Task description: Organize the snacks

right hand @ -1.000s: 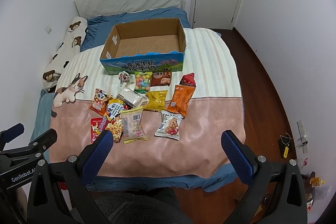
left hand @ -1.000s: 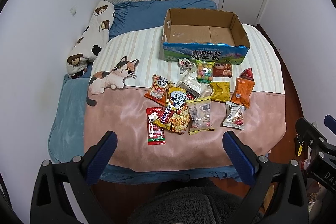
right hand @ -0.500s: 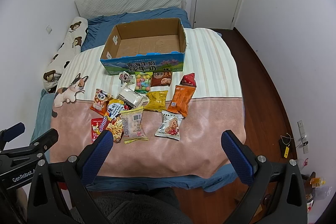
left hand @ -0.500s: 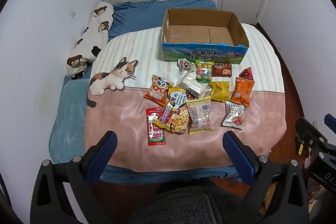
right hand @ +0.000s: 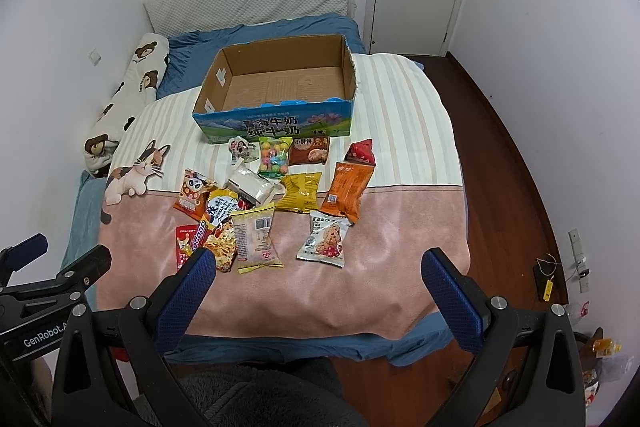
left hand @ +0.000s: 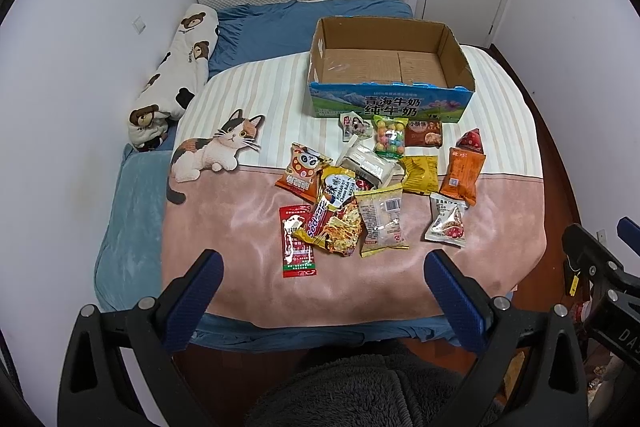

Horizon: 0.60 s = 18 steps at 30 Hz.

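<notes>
A bed covered by a pink and cream-striped blanket fills both views, its near edge just ahead of the two grippers. On the striped far half stands an open brown cardboard box with a blue printed front, long side across the bed, nothing inside it; bare blanket lies to its left and right.

Just in front of the box, around the middle of the bed, the snack packets lie scattered flat and close together, some overlapping. A broad strip of bare pink blanket separates them from the near edge.

The left gripper hovers at the foot of the bed with its blue-padded fingers spread wide and holding nothing; the pile sits ahead between them, the long red sachet nearest, its long axis pointing roughly toward the box. The right gripper, likewise wide open and empty, faces the pile from slightly further right; the white cereal-bar packet with red berries lies nearest it. The orange packet lies lengthwise toward the box, slightly tilted.
</notes>
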{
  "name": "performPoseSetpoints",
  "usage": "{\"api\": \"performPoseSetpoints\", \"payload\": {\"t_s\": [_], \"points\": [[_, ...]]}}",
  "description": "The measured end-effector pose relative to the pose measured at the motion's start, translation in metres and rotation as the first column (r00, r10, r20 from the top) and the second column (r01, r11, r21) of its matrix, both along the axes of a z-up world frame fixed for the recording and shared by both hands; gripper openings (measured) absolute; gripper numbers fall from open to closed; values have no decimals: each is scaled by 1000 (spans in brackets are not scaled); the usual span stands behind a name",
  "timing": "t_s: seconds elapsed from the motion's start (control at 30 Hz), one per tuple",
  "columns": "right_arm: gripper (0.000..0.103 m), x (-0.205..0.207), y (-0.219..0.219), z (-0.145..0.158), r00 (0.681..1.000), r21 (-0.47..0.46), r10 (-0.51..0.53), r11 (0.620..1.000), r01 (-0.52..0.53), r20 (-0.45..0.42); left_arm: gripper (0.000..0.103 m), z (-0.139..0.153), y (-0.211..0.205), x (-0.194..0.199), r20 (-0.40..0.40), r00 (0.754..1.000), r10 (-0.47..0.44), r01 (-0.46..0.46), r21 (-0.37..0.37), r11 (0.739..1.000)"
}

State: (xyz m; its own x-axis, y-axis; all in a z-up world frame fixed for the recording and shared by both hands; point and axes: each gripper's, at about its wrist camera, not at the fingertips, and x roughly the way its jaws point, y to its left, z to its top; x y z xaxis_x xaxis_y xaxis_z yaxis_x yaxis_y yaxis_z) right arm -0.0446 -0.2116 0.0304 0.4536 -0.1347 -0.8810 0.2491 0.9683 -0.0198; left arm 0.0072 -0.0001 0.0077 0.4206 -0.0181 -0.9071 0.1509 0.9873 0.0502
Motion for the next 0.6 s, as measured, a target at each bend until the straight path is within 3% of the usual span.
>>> {"api": "performPoseSetpoints", "payload": {"t_s": [0.6], "points": [[103,1,3,1,1000,0,2,1000,-2,5,103,1,0,-1,7,1000,-2,2,1,1000]]}}
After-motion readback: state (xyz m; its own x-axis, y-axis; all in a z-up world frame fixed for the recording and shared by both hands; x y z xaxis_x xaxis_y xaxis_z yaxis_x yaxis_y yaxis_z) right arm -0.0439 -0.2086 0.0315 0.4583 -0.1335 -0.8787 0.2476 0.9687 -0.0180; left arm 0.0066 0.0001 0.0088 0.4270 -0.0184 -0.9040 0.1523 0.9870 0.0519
